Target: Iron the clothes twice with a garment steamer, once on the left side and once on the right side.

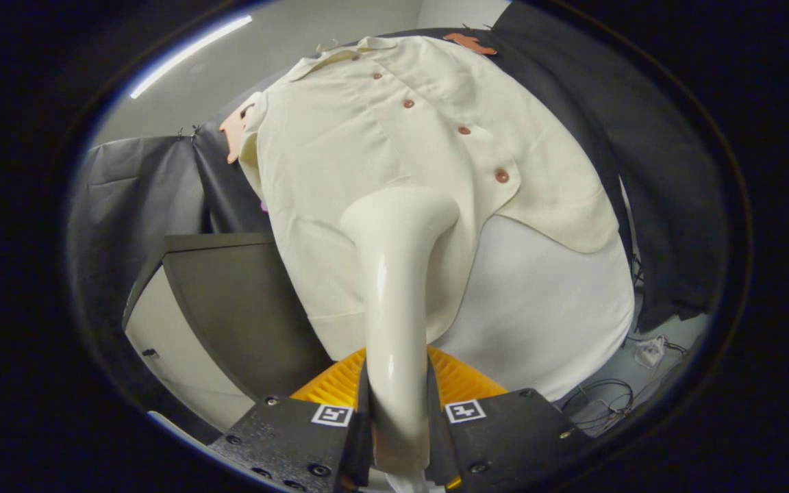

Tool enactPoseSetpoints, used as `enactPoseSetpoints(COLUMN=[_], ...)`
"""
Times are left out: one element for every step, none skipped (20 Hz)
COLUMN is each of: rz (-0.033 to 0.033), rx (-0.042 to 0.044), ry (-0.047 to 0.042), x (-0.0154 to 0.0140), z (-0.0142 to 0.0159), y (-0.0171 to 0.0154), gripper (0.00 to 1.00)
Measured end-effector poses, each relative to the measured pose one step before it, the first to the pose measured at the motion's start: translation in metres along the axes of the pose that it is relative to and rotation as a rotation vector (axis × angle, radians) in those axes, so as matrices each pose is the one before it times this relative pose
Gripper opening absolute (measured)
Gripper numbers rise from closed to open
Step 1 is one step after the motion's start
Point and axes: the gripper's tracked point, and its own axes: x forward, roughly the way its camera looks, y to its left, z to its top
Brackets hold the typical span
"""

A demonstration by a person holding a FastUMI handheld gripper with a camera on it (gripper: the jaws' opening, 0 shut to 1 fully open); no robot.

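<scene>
Right now I am gripping the garment steamer [398, 301] with my gripper [398, 418], both fingers [298, 438] pressing its white handle. Its long axis is running straight ahead from my jaws, its head curving rightward against the cream shirt [381, 137], below the shirt's lowest button [501, 176].

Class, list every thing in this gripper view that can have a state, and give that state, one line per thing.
Gripper: shut on the garment steamer's handle, both fingers pressing it.
Garment steamer: held upright, head against the shirt's lower front.
Cream shirt: hanging, buttoned up, collar at the top.
White board: standing behind the shirt, partly covered by it.
Cables: lying loose on the floor.
</scene>
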Motion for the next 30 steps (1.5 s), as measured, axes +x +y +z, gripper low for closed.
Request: enactPoseSetpoints(rz=[0.00164, 0.00223, 0.00195, 0.00384, 0.00312, 0.00046, -0.00365, -0.00232, -0.00295, -0.00434, 0.00091, 0.00463, 0.00189, -0.00049, 0.00196, 0.00641, 0.00815, 0.00852, 0.00769, 0.0042, 0.00112, 0.0028, 0.00308, -0.00236, -0.00963, -0.00941, -0.00122, -0.00114, -0.00621, -0.00535], rx=[0.01534, 0.01573, 0.01817, 0.01984, 0.01906, 0.01905, 0.01498, 0.01178, 0.01014, 0.0134, 0.01478, 0.01474, 0.0106, 0.00693, 0.00416, -0.00119, -0.00635, -0.01374, -0.02249, -0.02804, -0.02821, -0.02461, -0.02832, -0.03612, -0.0357, -0.02585, -0.01222, -0.00513, -0.00332, -0.01114], ry=[0.00391, 0.00812, 0.00633, 0.00514, 0.00535, -0.00116, 0.00246, 0.00304, -0.00128, -0.00418, -0.00949, -0.00789, -0.00935, -0.01118, -0.0136, -0.01697, -0.01887, -0.01738, -0.01823, -0.01849, -0.0192, -0.01755, -0.01712, -0.01493, -0.00857, -0.01977, -0.02719, -0.01287, -0.02391, -0.01071], x=[-0.00188, -0.00336, -0.0025, -0.00391, -0.0034, -0.00254, -0.00253, -0.00419, -0.00366, -0.00362, -0.00372, -0.00419, -0.00356, -0.00339, -0.00448, -0.00409, -0.00376, -0.00246, -0.00103, -0.0006, 0.00113, 0.0018, 0.00452, 0.00575, 0.00748, 0.00685, 0.00804, 0.00781, 0.00963, 0.00901], z=[-0.00429, -0.00555, -0.00473, -0.00441, -0.00405, -0.00181, -0.00283, -0.00206, 0.0018, 0.00207, 0.00512, 0.00474, 0.00636, 0.00694, 0.0087, 0.01031, 0.01196, 0.01169, 0.01377, 0.01439, 0.01627, 0.01626, 0.01833, 0.01778, 0.01863, 0.02078, 0.02433, 0.01802, 0.01973, 0.01509], y=[-0.00171, -0.00194, -0.00166, -0.00145, -0.00113, -0.00063, -0.00268, -0.00215, -0.00229, -0.00245, -0.00156, 0.00047, 0.00126, 0.00043, 0.00226, 0.0048, 0.00533, 0.00674, 0.0067, 0.00547, 0.00455, 0.00493, 0.00434, 0.00212, -0.00094, -0.00206, 0.00052, 0.00106, -0.00063, -0.00361], gripper=[0.35, 0.35, 0.34, 0.34, 0.34, 0.34, 0.34, 0.34, 0.34, 0.34, 0.34, 0.34, 0.34, 0.34, 0.34, 0.34, 0.33, 0.33, 0.33, 0.33, 0.33, 0.33, 0.33, 0.33, 0.33, 0.33, 0.33, 0.33, 0.33, 0.33])
